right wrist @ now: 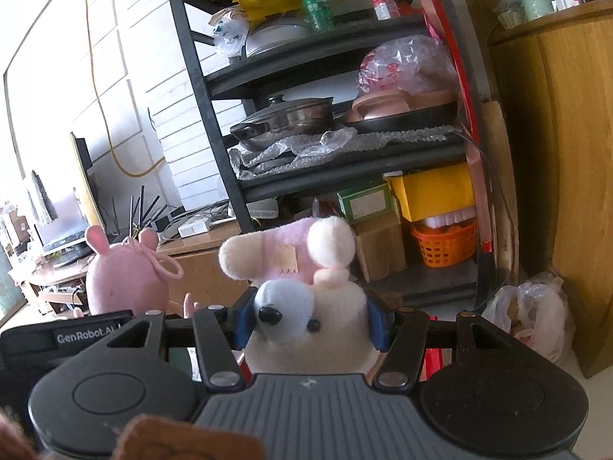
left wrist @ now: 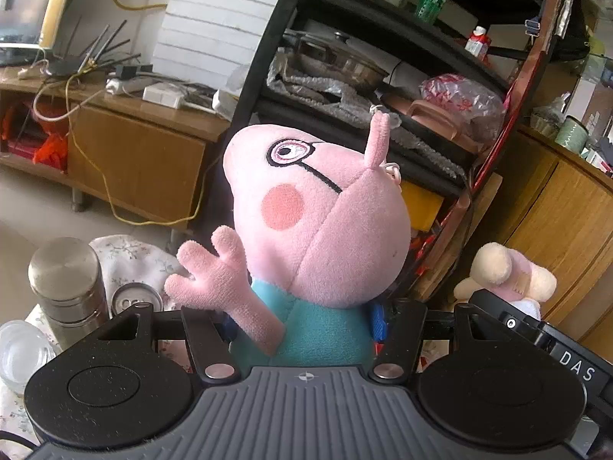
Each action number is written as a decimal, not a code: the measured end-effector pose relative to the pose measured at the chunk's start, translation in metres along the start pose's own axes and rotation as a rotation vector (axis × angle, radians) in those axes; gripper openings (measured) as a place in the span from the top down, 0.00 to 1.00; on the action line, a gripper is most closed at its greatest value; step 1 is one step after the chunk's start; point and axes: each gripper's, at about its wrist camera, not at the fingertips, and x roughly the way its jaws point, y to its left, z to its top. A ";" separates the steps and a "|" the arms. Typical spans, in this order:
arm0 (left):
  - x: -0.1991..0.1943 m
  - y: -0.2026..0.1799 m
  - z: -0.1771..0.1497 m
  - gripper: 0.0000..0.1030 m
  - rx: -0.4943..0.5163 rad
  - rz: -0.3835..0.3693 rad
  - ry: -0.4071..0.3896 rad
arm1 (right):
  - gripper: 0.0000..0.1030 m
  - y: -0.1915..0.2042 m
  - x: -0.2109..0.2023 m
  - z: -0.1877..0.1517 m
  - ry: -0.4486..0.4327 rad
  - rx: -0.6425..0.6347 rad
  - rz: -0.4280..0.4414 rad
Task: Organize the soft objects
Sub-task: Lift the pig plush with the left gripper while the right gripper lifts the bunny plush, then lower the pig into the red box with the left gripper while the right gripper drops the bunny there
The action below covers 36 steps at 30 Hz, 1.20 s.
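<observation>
Two grippers, two toys, both up off any surface! Left gripper point(left wrist: 302, 326) has its blue pads clamped on the teal body of the pink pig plush point(left wrist: 314, 211); the jaws stand fairly wide around that body, and the pig's head rears up at twelve o'clock, one arm waving out at ten. Right gripper point(right wrist: 310, 322) is pinching the cream plush dog point(right wrist: 306, 329) by the head, jaws set narrower, blue pads pressed in on both sides, its pink-clad limbs poking up at twelve. In the left wrist view that dog shows at three o'clock, near the pig. In the right wrist view the pig sits at nine. Beyond both, a black shelf rack point(right wrist: 199, 88) loaded with pots and bags.
</observation>
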 end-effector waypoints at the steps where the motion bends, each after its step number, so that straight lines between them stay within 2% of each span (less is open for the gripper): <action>1: 0.002 0.000 0.001 0.41 -0.002 0.001 0.000 | 0.72 0.000 0.002 0.000 0.000 -0.001 -0.002; 10: 0.020 -0.003 0.006 0.41 0.011 0.015 0.011 | 0.72 -0.002 0.019 0.001 -0.001 -0.007 -0.023; 36: 0.070 -0.007 0.005 0.41 0.066 0.098 0.057 | 0.72 -0.016 0.078 -0.008 0.067 -0.061 -0.094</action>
